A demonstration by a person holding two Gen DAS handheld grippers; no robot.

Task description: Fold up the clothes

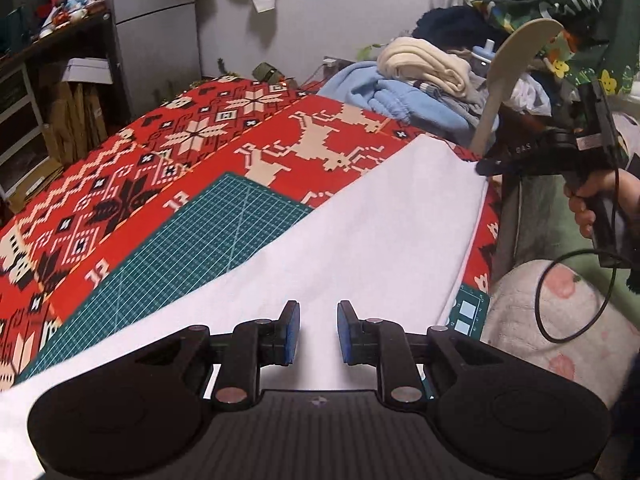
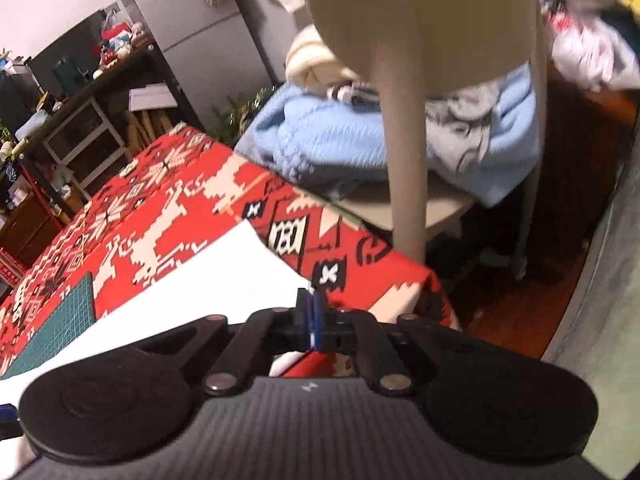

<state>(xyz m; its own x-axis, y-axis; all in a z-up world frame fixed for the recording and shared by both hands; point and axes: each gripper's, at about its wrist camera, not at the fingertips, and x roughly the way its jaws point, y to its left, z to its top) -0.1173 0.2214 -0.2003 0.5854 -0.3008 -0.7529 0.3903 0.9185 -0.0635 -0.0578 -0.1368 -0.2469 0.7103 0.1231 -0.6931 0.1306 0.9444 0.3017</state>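
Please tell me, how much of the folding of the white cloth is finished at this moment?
Done: the white garment lies spread over the green cutting mat and the red patterned tablecloth.
In hand: the right gripper is shut on one corner of it at the table's edge; the left gripper is open above the cloth.
Left: no completed fold is visible.

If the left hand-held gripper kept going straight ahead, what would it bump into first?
Probably the white cloth. The open left hand-held gripper hangs just over it, pointing along it toward the far edge. Beyond lies the red tablecloth, but depth is hard to judge.
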